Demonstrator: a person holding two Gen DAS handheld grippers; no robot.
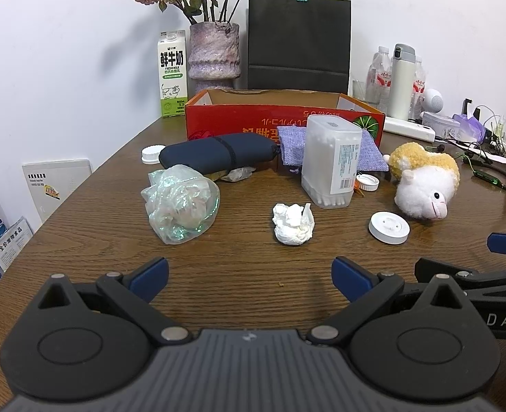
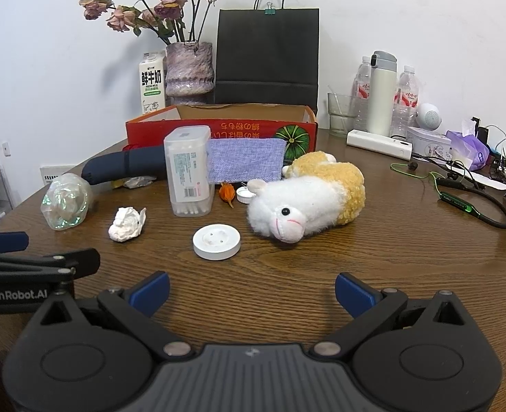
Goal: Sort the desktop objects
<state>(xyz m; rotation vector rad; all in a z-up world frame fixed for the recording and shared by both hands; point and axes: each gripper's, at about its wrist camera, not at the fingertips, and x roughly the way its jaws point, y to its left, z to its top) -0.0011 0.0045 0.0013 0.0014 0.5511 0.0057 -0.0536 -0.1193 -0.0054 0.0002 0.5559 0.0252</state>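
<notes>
Both hand-held grippers, left and right, stand wide, empty. Advise centring over crumpled white tissue wad before closing.

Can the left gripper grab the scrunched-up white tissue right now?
Probably yes. The left hand-held gripper is open, and only bare table lies between it and the crumpled tissue.

Cluttered wooden table, perhaps round.
</notes>
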